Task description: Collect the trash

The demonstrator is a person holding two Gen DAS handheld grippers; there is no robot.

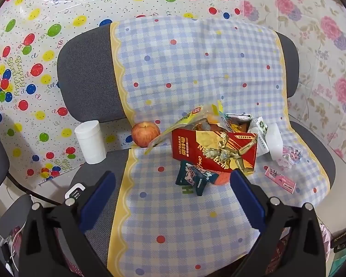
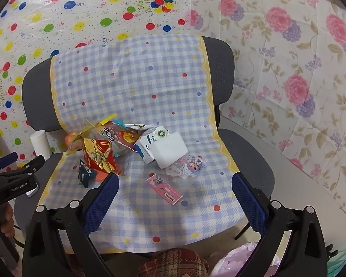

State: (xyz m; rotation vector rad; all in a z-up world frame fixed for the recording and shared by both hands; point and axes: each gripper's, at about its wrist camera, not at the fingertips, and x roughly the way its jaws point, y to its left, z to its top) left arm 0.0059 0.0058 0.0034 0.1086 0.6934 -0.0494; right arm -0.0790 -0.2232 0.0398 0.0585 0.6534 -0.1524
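Evidently nothing has been gathered yet: every scrap lies on the checked cloth [image 2: 150,87] draped over the grey chair [image 2: 249,152], and both grippers hover above the seat's front with nothing between their pads.

Going left to right, a white paper cup [image 1: 90,142] stands upright at the seat's far left edge, with a red apple [image 1: 145,133] just beside it against the backrest; I judge neither to be trash. Next comes the main heap: a yellow snack wrapper [image 1: 186,124] leaning over a red Ultraman box [image 1: 215,152], which stands tilted on its edge, its open top towards the backrest. A small dark card pack [image 1: 193,180] sits propped in front of it, touching something orange whose kind I cannot tell. Right of that lie a white and blue carton [image 2: 147,145] and a white foam block [image 2: 170,147], touching each other, then a clear cartoon-printed wrapper [image 2: 189,165] lying flat. Nearest the front, apart from the rest, is a pink paper strip [image 2: 164,188], flat, its long axis running from far left to near right.

The left gripper [image 1: 173,198] has its jaws spread wide, pointing down towards the card pack. The right gripper [image 2: 175,198] is likewise fully spread, with the pink strip lying just ahead of its fingertips. A pink bag [image 2: 237,260] shows below the seat's front edge, probably the collection point. All pieces remain to be picked up.
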